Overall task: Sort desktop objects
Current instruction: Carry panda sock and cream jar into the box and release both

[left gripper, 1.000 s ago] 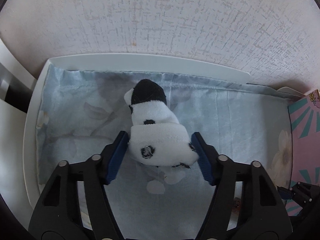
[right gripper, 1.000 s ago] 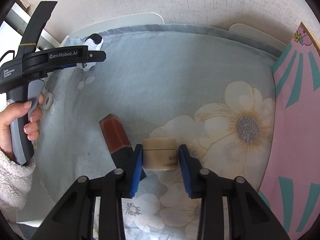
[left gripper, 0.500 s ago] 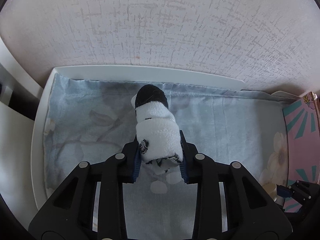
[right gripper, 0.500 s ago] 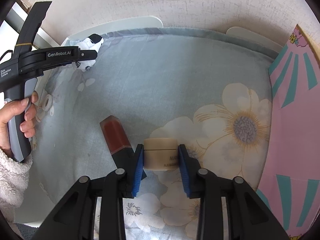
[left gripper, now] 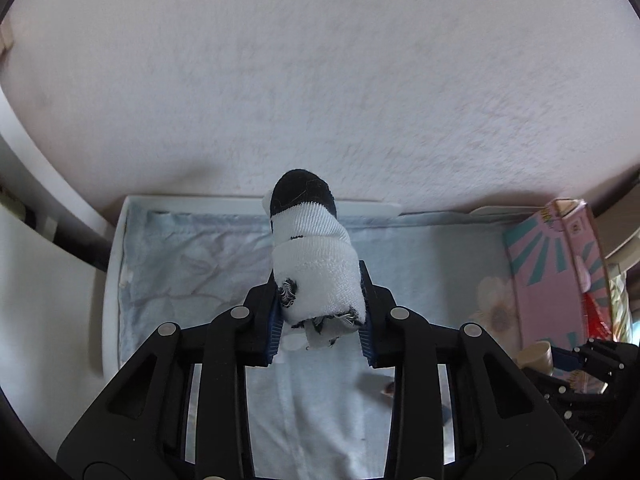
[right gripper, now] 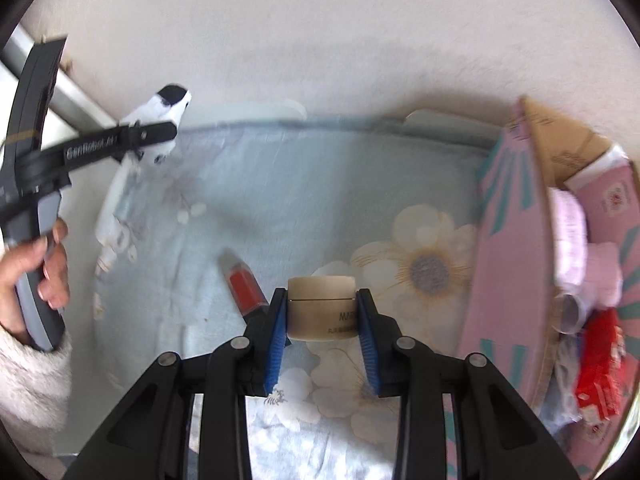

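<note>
Left gripper (left gripper: 320, 312): pinching a rolled black-and-white sock (left gripper: 316, 268) (black toe pointing forward). Right gripper (right gripper: 322, 320): clamped on a beige jar (right gripper: 322, 306); red tube (right gripper: 246, 290) just left, pink box (right gripper: 508, 248) right.

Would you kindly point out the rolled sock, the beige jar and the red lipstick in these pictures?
rolled sock (left gripper: 320, 280): left wrist view, on its white rolled body.
beige jar (right gripper: 322, 308): right wrist view, on its side wall.
red lipstick (right gripper: 245, 290): right wrist view, on its red section.

Both wrist views look steeply down, close over the same floral cloth (left gripper: 192, 268) toward the wall (right gripper: 320, 40).
</note>
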Available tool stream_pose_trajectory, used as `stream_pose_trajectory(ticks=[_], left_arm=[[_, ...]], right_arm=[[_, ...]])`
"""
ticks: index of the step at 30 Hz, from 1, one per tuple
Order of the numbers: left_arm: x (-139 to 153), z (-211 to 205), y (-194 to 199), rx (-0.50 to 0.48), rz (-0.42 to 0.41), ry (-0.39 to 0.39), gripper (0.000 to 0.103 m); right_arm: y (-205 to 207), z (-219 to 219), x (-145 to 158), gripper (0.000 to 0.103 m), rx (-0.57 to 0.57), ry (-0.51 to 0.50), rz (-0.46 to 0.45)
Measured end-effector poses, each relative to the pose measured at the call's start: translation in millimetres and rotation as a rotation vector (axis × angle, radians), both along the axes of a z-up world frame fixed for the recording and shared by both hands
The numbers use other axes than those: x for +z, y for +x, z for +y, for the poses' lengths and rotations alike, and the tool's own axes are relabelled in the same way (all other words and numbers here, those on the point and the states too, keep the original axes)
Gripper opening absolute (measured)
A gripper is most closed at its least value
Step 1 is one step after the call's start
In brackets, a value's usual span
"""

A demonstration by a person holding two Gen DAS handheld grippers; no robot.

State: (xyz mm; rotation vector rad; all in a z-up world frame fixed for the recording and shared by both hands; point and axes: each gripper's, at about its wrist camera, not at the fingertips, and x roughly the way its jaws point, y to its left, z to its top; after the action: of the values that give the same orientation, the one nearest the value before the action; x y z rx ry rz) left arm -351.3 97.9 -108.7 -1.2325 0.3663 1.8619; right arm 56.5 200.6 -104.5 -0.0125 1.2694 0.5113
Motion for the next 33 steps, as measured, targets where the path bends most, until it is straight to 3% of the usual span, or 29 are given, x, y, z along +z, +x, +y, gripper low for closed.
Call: stream_pose_trajectory(ticks=[9,10,18,25,33], left_arm=[[58.2,33.3,44.6,-0.13,0.009,0.07,0.028],[55.1,57.2,62.0,-0.147,0.014,0.075,0.028],[75.0,126.0,144.8,-0.306,0.017,0.105,0.028],[60.5,175.1,216.3,-0.438,-0.012,0.074,0.028],[17.7,211.5,273.6,-0.524,-0.038,-0.006,0.028]], right_arm=[[1.3,-63.1,54.5,0.031,-0.081,0.029,-0.069],[1.1,-69.7,57.9,0.031,-0.088,0.027,-0.072],[-10.2,-144.8,61.3,0.031,-0.185,0.008,-0.065],[-26.9,-200.2,41.9,0.031,-0.241,0.0,0.004],[-49.1,-219.8,12.2,0.031,-0.234,0.016,0.078]])
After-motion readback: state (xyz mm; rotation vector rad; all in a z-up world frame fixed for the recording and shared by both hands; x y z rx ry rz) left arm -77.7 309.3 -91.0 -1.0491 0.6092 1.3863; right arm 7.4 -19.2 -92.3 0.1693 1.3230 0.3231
